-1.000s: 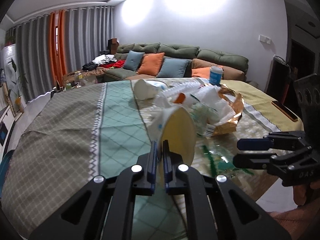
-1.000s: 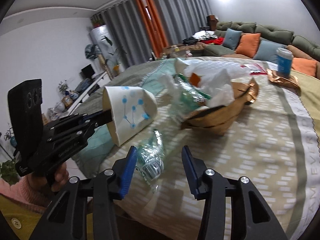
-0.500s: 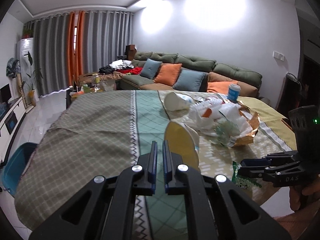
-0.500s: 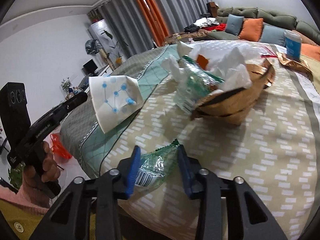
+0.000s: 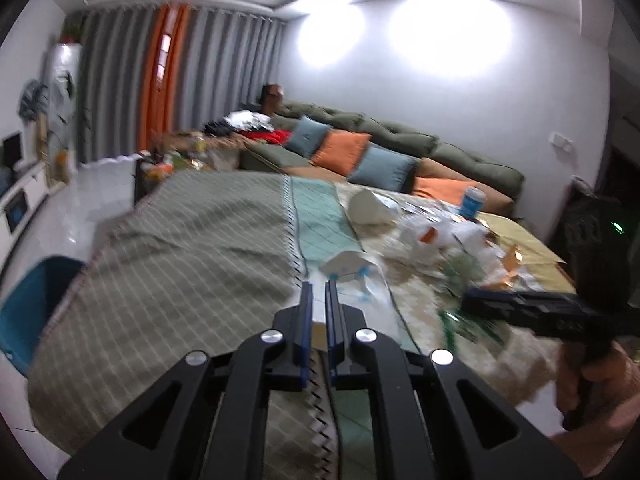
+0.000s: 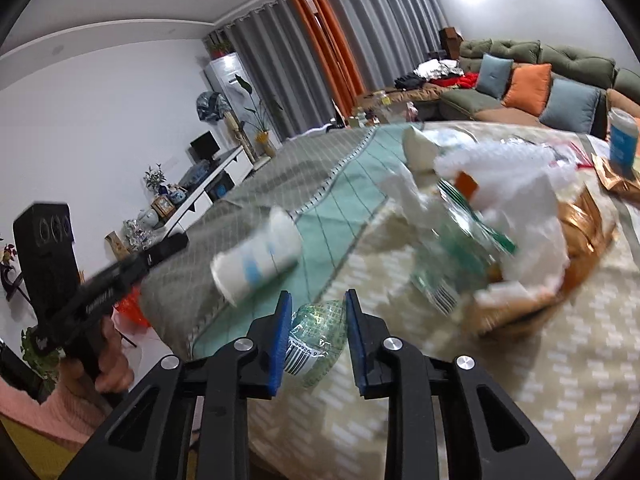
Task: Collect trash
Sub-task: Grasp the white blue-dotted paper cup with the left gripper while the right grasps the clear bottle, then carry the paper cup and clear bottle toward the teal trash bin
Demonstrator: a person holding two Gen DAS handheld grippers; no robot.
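Gripping a white paper cup with blue dots (image 5: 352, 280) between the nearly closed fingers of the left gripper (image 5: 317, 308), the cup lying sideways out past the fingertips, blurred, its inside not visible. Pinching a crumpled green-and-clear plastic wrapper with a barcode (image 6: 316, 340) between the blue pads of the right gripper (image 6: 316, 334), fingers drawn in narrow against the wrapper's sides. Showing, in the right wrist view, the cup (image 6: 256, 260) held out from the left gripper (image 6: 160, 252) above the table's near edge. Lying farther along the table, a second white paper cup (image 5: 372, 208) tipped on its side. Sitting past the wrapper, a brown-and-gold paper container (image 6: 560, 264) heaped with white tissue, clear plastic and green-printed packaging (image 6: 492, 208), edges blurred. Standing upright toward the far side, a blue cup with a white lid (image 5: 473, 202), just beside a piece of gold foil (image 6: 616, 178). Covering the table, a patterned cloth (image 5: 180, 248) in grey check, a teal stripe and beige. Running along the far wall, a green sofa (image 5: 400, 140) with orange and blue cushions; hanging to its left, grey and orange curtains (image 5: 160, 80); poking in beside the table at the left edge, a blue chair (image 5: 28, 300).
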